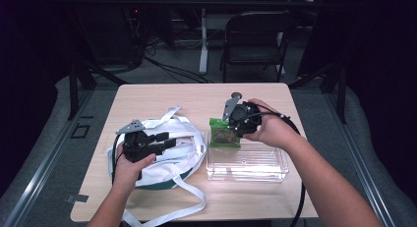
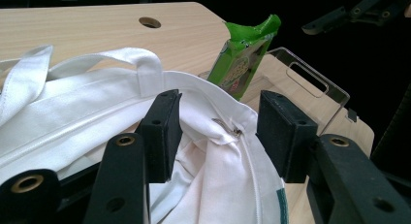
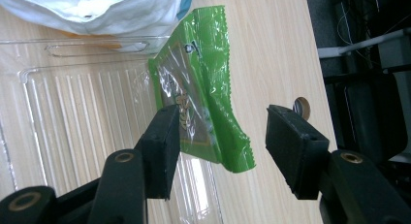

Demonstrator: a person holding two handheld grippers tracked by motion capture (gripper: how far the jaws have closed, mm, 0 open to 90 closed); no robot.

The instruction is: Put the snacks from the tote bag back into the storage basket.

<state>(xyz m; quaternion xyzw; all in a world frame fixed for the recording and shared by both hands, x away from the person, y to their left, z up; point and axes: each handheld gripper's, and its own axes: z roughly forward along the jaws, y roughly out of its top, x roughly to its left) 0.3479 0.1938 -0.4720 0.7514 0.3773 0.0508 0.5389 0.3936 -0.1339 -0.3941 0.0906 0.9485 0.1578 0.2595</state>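
Wooden table (image 1: 162,97): left tongs (image 2: 220,132) wide over white bag (image 2: 97,107); right tongs (image 3: 218,141) wide around green packet (image 3: 203,88), print unreadable.

White tote bag (image 1: 169,143) with white straps and a dark green band along its lower edge. The snack packet (image 3: 203,88) is bright green with a clear window showing brownish contents, white lettering on it, too blurred to read. See-through ribbed tray (image 1: 248,163). Pale wood-grain table (image 1: 196,97). Both grippers are black (image 1: 147,143) (image 1: 241,120), grey plates on top.
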